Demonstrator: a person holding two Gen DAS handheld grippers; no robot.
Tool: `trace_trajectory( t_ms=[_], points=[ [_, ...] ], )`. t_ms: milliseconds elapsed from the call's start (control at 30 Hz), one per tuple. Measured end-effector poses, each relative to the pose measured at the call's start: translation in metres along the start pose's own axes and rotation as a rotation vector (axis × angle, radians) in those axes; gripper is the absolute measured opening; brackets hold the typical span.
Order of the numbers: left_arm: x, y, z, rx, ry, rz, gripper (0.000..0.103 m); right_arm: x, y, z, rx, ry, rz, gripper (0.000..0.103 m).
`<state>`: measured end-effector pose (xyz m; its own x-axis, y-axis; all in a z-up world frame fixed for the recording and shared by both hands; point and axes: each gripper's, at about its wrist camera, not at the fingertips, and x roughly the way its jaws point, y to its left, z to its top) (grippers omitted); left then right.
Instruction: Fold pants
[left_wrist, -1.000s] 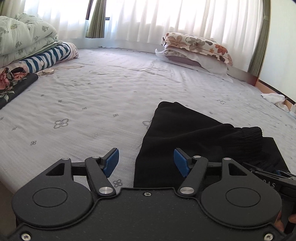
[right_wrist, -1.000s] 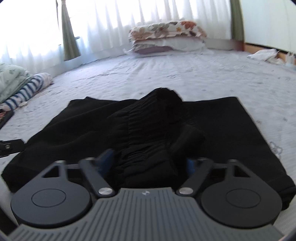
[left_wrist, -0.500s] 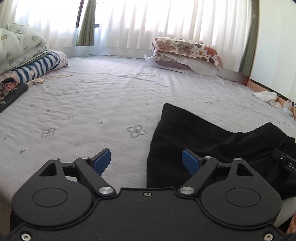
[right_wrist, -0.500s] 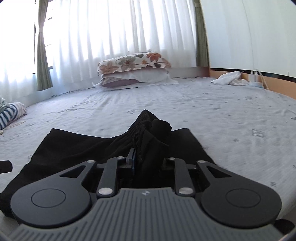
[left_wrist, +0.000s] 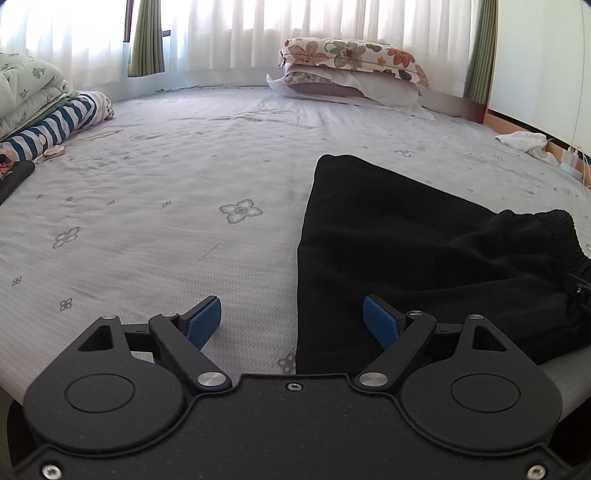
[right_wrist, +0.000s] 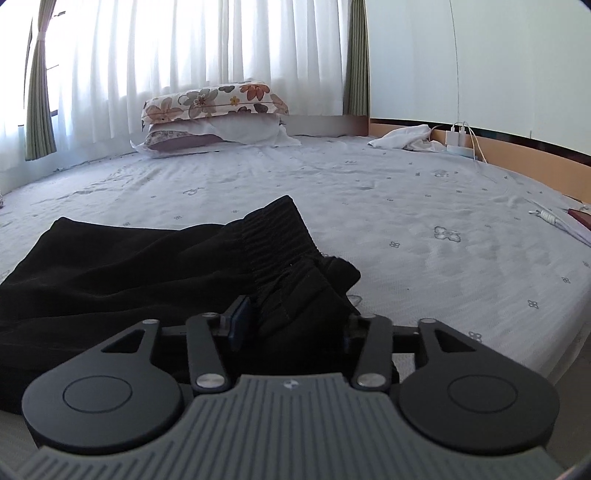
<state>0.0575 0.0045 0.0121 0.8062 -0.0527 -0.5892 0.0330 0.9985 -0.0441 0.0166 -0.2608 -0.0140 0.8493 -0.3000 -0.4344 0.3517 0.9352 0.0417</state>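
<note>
So the pants are lying on the near part of the bed, right by its near edge, waistband end bunched up toward the right. Way at the far end there's two stacked pillows in front of the curtains. Folded bedding sits at the far left, and a crumpled cloth at the far right by the wall.

Black pants — folded flat on bed, elastic waistband bunched, raised.
</note>
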Motion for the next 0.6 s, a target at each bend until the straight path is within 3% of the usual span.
trace_trajectory(
  t_ms=[267, 433, 600],
  points=[
    [-0.002, 0.003, -0.006, 0.019, -0.002, 0.011, 0.084, -0.032, 0.003, 0.011, -0.027, -0.082, -0.008, 0.088],
    [-0.003, 0.006, -0.006, 0.003, -0.001, 0.012, 0.084, -0.044, 0.028, 0.017, -0.112, -0.127, 0.077, 0.090],
    [-0.003, 0.006, -0.006, 0.002, -0.001, 0.010, 0.084, -0.033, 0.050, 0.007, -0.163, -0.080, 0.136, 0.090]
  ],
)
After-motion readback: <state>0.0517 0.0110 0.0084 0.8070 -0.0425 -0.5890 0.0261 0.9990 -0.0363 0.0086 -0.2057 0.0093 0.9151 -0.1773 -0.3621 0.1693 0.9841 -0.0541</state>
